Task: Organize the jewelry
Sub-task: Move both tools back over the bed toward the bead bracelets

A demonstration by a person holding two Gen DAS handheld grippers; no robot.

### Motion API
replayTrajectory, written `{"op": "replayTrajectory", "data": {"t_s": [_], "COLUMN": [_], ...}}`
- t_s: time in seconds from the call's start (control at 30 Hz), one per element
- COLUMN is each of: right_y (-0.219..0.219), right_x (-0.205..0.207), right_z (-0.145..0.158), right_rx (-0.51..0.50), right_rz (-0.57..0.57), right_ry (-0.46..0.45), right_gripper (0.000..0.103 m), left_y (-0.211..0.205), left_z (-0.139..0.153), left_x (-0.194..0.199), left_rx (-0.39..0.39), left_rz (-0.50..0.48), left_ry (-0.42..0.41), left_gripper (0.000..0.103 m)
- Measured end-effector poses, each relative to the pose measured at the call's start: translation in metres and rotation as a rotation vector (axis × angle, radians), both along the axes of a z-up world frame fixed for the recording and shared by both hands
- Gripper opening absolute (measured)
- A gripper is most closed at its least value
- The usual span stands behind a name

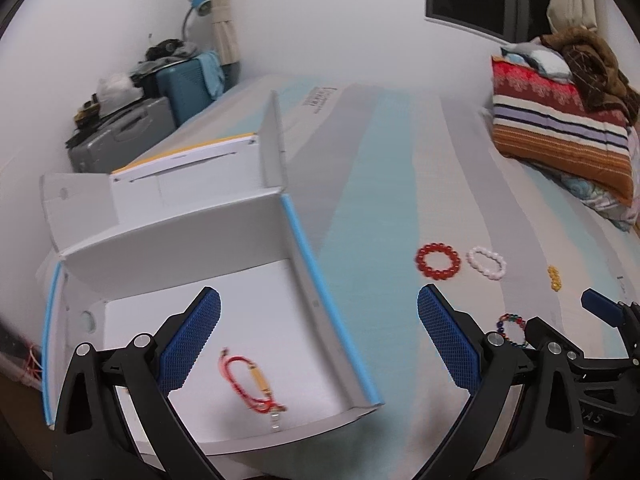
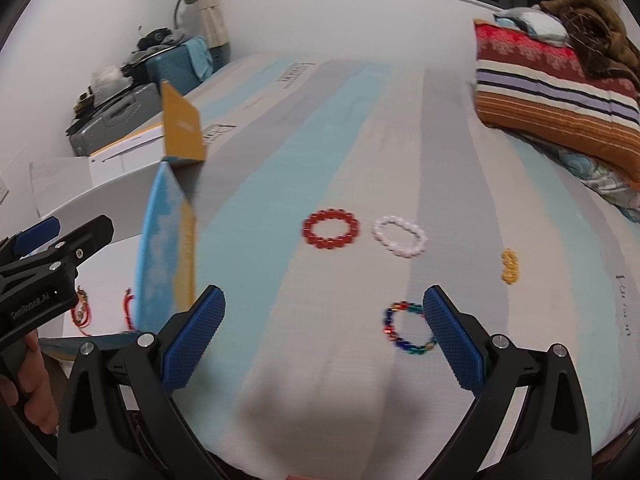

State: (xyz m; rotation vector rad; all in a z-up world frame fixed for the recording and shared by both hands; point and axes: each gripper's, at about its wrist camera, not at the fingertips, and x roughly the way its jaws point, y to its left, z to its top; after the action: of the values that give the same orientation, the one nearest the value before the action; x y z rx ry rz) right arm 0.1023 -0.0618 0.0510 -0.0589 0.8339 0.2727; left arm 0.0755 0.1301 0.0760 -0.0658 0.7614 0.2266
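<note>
An open white box (image 1: 192, 240) with blue edges stands on the striped bed; a red cord bracelet (image 1: 250, 384) lies inside it, also partly visible in the right wrist view (image 2: 82, 312). On the bed lie a red bead bracelet (image 2: 330, 229) (image 1: 438, 261), a white bead bracelet (image 2: 399, 237) (image 1: 487, 263), a small yellow bead piece (image 2: 509, 266) (image 1: 553, 278) and a multicoloured bead bracelet (image 2: 408, 328) (image 1: 512, 330). My left gripper (image 1: 318, 340) is open and empty over the box's right wall. My right gripper (image 2: 324, 336) is open and empty, its right finger beside the multicoloured bracelet.
Folded striped blankets (image 2: 552, 92) are piled at the bed's far right. Suitcases (image 1: 124, 136) and clutter stand by the wall at far left. The box's open lid flap (image 2: 182, 128) stands up left of the bracelets. The bed's front edge is close below the grippers.
</note>
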Motion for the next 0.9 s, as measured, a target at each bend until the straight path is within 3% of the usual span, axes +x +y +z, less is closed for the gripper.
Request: {"op": "replayTrajectory", "data": {"t_s": [0.43,0.9], "right_y": [-0.076,-0.117], "right_x": [0.040,0.080], "right_z": [-0.018,-0.087], "right_rx": [0.030,0.031], "right_rz": [-0.109,-0.172], "right_ry": [0.043,0.184], "right_gripper": [0.095,0.095], "left_y": [-0.058,-0.098], "left_z": [-0.025,-0.087], "left_x": [0.057,0.138], "left_rx": [-0.002,-0.003], "left_rz": [-0.086,-0.118], "left_ry": [0.047,0.145], "left_gripper": [0.097,0.097]}}
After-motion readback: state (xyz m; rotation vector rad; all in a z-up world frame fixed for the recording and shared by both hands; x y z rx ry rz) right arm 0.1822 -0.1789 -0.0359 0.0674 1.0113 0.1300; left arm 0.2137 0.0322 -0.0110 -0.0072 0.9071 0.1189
